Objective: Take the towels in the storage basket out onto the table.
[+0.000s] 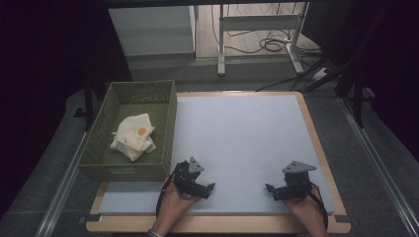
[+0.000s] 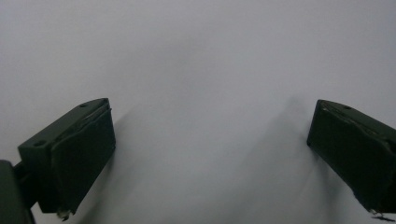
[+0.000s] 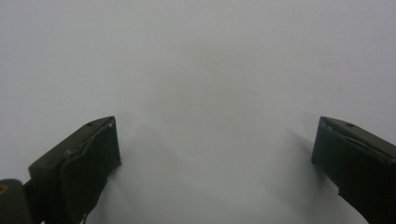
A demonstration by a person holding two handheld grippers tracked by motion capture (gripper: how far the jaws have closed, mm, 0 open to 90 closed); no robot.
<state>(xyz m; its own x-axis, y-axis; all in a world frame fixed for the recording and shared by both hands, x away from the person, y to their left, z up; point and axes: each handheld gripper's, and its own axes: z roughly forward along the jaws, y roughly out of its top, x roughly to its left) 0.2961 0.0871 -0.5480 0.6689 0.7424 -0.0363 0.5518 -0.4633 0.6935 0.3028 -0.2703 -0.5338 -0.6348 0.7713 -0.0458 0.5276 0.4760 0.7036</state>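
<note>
Both hands rest low at the near edge of the counter, well apart, each pointing its tongs inward toward the other. The left tongs and right tongs gape wide, gripping nothing. The folded cloth lies in the green basket at the counter's left, near the left hand.
</note>
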